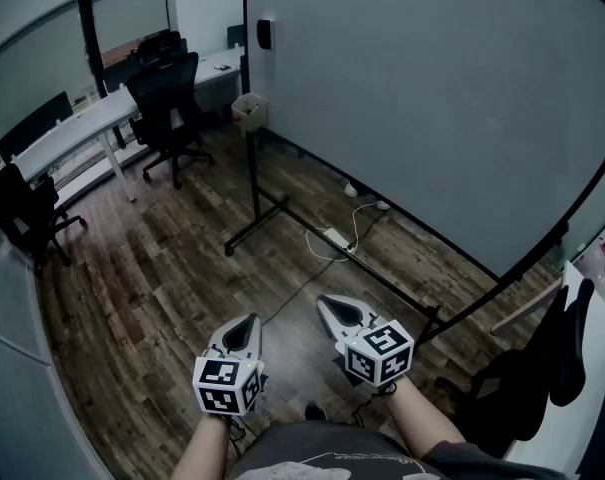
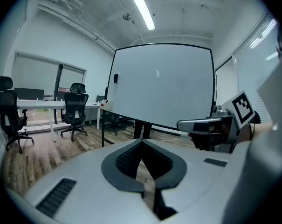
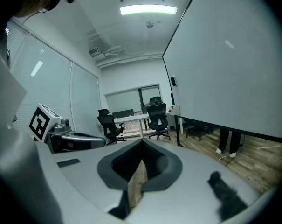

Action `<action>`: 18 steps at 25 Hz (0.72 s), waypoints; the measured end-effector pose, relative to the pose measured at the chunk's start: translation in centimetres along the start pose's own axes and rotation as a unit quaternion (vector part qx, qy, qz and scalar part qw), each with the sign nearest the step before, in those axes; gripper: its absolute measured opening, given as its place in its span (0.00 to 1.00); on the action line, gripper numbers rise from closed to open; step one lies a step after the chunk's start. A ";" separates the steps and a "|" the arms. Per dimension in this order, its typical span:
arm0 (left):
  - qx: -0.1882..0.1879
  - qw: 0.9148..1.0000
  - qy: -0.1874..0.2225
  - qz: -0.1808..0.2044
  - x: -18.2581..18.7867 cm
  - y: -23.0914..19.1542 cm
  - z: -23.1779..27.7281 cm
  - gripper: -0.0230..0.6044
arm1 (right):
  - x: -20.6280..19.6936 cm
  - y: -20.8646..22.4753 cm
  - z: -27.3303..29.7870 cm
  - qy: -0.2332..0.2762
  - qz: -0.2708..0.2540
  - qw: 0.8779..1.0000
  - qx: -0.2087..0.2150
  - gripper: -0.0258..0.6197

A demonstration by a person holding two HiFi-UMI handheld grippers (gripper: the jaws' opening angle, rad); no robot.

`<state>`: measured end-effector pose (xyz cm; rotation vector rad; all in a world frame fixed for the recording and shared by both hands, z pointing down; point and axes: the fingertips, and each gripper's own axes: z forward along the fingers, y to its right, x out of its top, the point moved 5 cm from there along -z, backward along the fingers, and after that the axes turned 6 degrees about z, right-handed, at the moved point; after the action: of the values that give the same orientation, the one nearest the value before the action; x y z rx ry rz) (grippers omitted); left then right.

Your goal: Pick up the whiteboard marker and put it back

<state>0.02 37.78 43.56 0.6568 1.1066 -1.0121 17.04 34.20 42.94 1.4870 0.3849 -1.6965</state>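
I can't make out the whiteboard marker in any view, so I can't say where it lies. Neither claw has it. The left claw (image 1: 252, 320) has its tips pressed together, with only the dark hollow of its pads behind them and nothing caught there. The right claw (image 1: 324, 302) is closed the same way and holds nothing. I'm holding the two side by side and near each other, both tipped slightly downward.

Ahead of both claws, and nearer the right one, stands the whiteboard (image 1: 412, 98) on its black frame. A small white box (image 1: 249, 108) sits at its lower corner, well ahead of the left claw. A power strip (image 1: 336, 236) lies on the wooden floor (image 1: 162, 278) just ahead of the right claw's tips, by the frame's foot. Far ahead of the left claw and off to its left are a black office chair (image 1: 167, 98) and a white desk (image 1: 82, 123).
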 end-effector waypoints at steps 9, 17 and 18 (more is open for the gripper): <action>0.008 1.000 0.006 -0.009 0.0 -2.1 -0.5 0.06 | -0.3 -0.9 1.4 -0.004 0.003 1.000 0.001 0.07; -0.003 1.000 0.003 -0.024 -1.6 -4.6 -2.3 0.06 | -1.4 -2.8 3.6 0.001 0.028 0.999 0.015 0.08; -0.008 1.000 0.003 -0.027 -1.8 -5.1 -2.5 0.06 | -1.5 -3.1 4.0 0.003 0.029 0.999 0.012 0.08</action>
<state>-5.85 38.37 44.63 0.6201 1.1427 -1.0461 11.99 33.85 44.49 1.5071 0.3212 -1.6563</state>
